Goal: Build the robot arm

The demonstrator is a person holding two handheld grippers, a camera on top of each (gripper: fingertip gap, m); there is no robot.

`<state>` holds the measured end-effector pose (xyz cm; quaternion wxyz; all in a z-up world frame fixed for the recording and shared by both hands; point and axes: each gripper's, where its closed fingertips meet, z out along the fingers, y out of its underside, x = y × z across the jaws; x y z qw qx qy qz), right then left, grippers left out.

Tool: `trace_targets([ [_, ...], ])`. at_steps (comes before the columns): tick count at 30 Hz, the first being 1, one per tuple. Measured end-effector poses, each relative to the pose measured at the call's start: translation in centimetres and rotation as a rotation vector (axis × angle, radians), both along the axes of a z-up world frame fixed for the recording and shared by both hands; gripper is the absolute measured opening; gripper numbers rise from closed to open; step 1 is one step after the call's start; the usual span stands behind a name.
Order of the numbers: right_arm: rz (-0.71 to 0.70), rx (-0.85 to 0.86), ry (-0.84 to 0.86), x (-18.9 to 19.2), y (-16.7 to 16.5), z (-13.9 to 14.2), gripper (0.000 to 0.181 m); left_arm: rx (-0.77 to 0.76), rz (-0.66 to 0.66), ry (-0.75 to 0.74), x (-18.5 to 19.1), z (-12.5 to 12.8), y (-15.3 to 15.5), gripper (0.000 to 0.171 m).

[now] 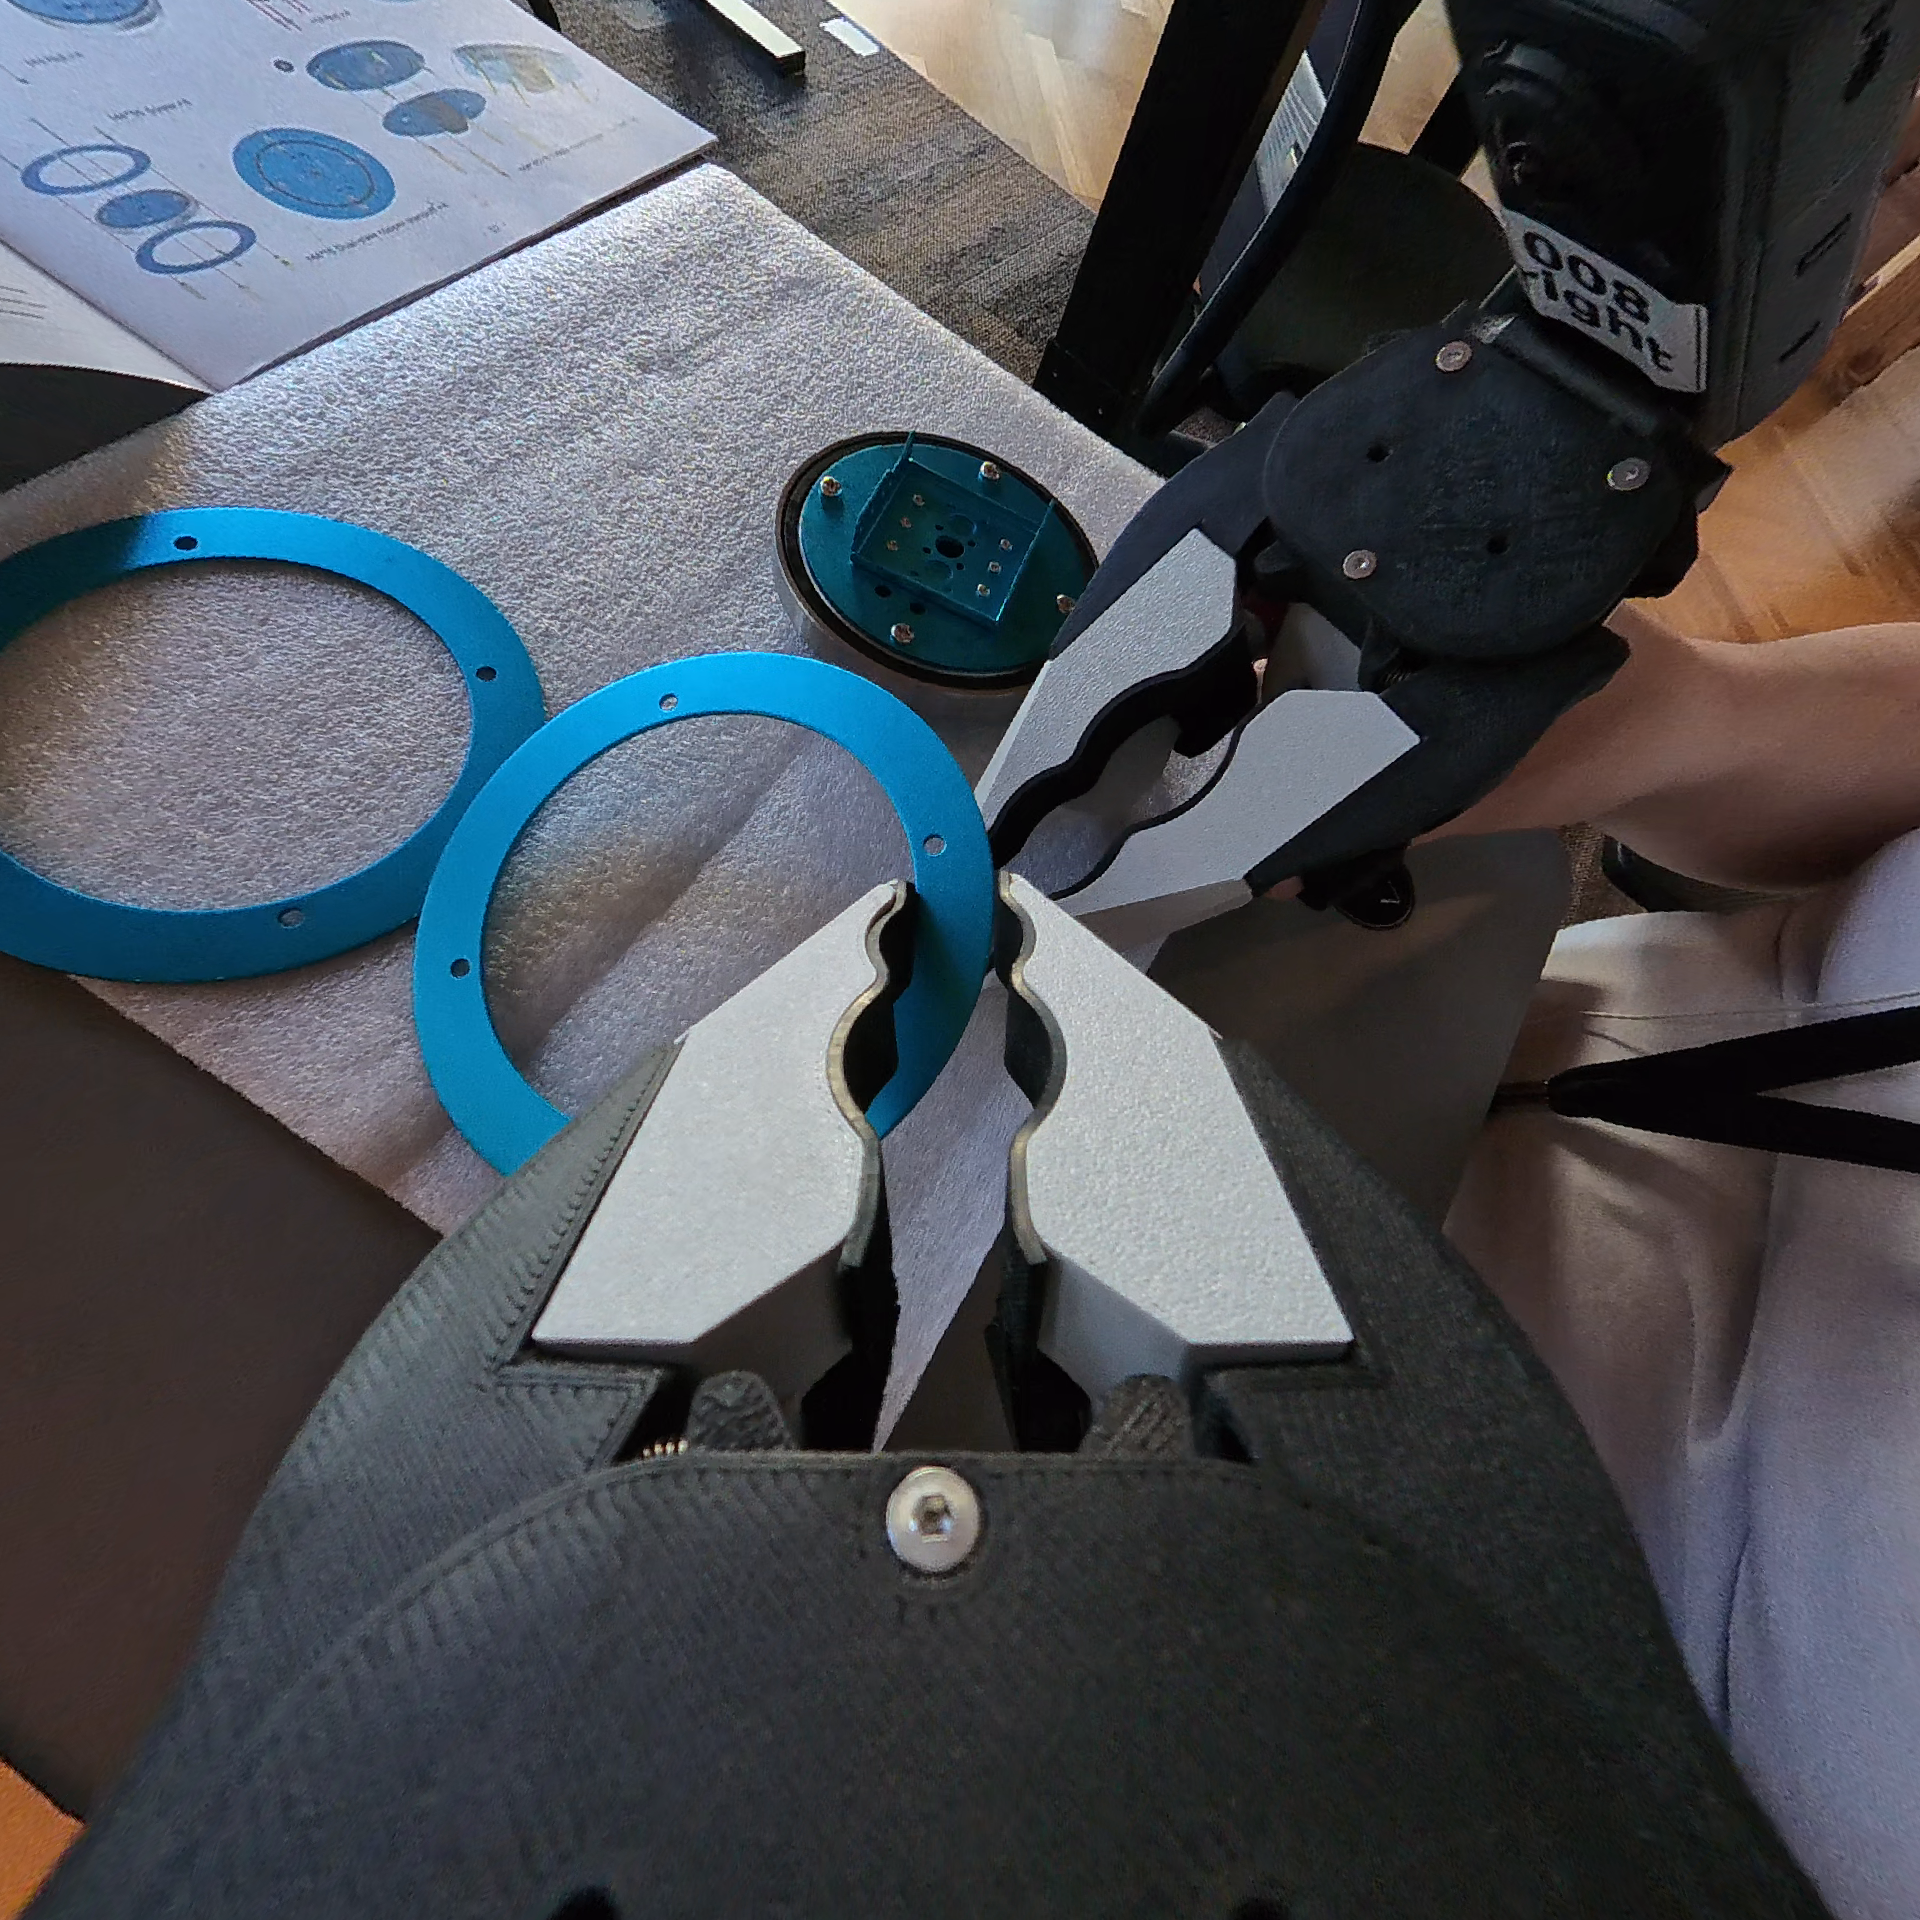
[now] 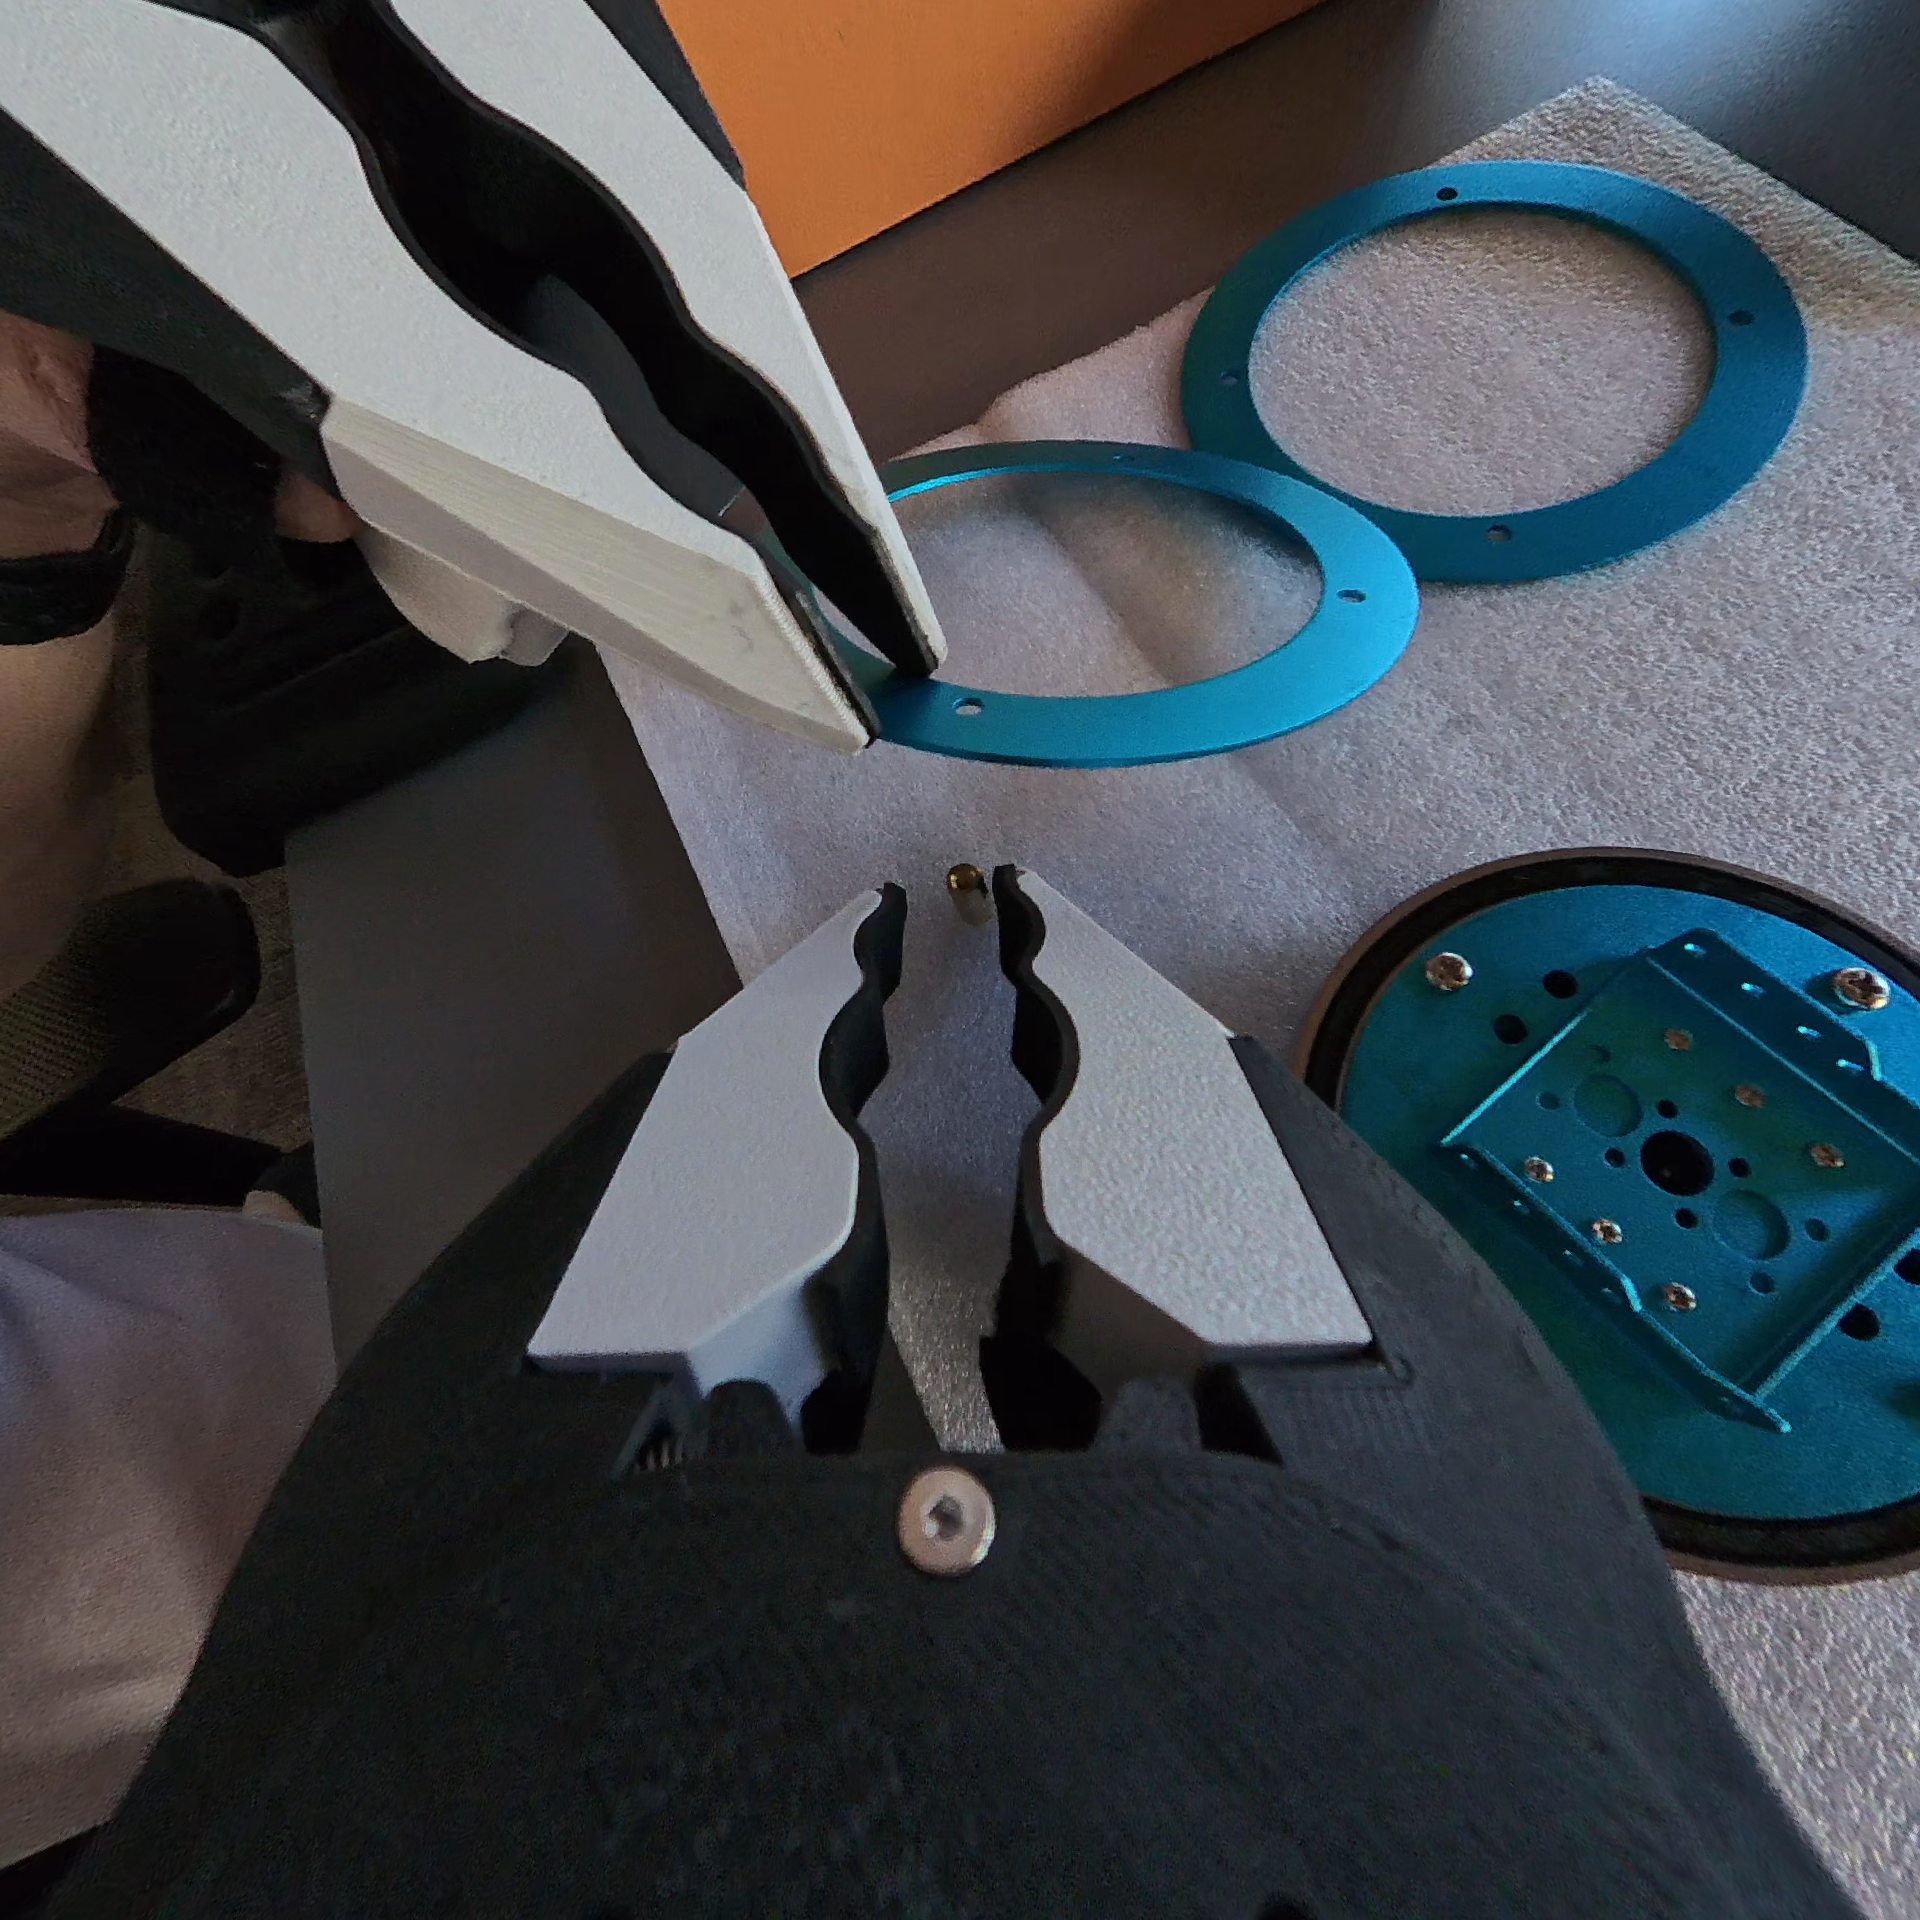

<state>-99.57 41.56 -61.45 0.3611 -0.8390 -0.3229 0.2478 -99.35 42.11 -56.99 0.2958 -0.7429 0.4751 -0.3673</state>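
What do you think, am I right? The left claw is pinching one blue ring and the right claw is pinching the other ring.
Only the right claw part is wrong: it is open, holding nothing. The other blue ring lies alone on the foam. The left claw does pinch one blue ring. The right wrist view shows it.

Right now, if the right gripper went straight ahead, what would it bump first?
Probably the small brass part just past the right gripper; its jaws stand apart. Beyond lies the foam mat, though depth is hard to judge.

Tilted blue ring in left gripper, foam-rested
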Motion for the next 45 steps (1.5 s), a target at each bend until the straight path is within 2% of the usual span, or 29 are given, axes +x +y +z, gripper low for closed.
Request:
trace_targets([
  [6,-0.02,0.048,-0.013,0.8,-0.3,0.7,0.028,0.005,0.002,0.003,0.0,-0.3,-0.2,0.013],
  [9,-0.031,0.131,-0.039,2.2,-0.5,1.9,0.022,0.006,-0.006,0.006,0.2,-0.5,-0.6,0.013],
  [12,0.027,0.275,-0.133,3.2,-0.4,2.7,0.021,0.021,-0.008,0.02,0.3,-0.8,-0.7,0.013],
  [16,0.136,0.57,-0.3,3.0,0.2,3.6,0.023,0.042,-0.013,0.041,0.5,-1.1,-1.0,0.013],
  [18,0.215,0.643,-0.382,2.4,0.0,3.1,0.024,0.049,-0.011,0.045,0.5,-1.3,-1.1,0.013],
  [22,0.249,0.778,-0.517,2.0,0.6,2.6,0.018,0.045,-0.013,0.053,0.6,-1.6,-1.4,0.013],
  [27,0.258,0.805,-0.541,1.8,0.8,2.1,0.007,0.049,-0.011,0.054,0.7,-1.7,-1.4,0.013],
  [45,0.258,0.782,-0.527,1.8,0.7,1.3,0.005,0.048,-0.017,0.094,0.6,-2.5,-1.5,0.012],
])
